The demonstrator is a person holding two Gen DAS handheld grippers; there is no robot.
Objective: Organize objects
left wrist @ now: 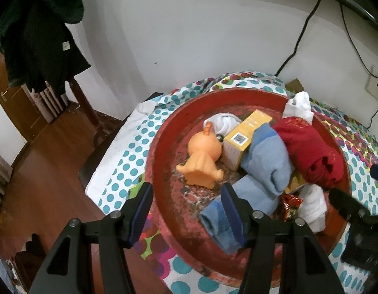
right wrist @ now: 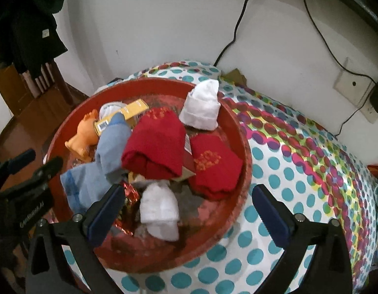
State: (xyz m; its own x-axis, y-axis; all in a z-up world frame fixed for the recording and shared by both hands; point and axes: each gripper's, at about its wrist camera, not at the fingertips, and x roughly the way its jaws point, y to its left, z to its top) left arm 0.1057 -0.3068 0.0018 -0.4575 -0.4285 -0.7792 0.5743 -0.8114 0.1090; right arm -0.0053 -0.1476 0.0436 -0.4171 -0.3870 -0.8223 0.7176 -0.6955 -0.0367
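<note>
A round red tray (right wrist: 240,132) sits on a dotted cloth (right wrist: 299,171) and holds the pile: 2 red socks (right wrist: 159,144), a blue sock (right wrist: 110,152), 2 white socks (right wrist: 203,107), a yellow box (right wrist: 130,112) and an orange toy (right wrist: 83,137). The left hand-held gripper (left wrist: 186,196) hovers released over the tray's near rim, its right finger just beside the blue sock. The right hand-held gripper (right wrist: 186,201) is spread wide and empty above a white sock.

Both hand-held grippers, left (left wrist: 187,192) and right (right wrist: 189,196), gape empty.
</note>
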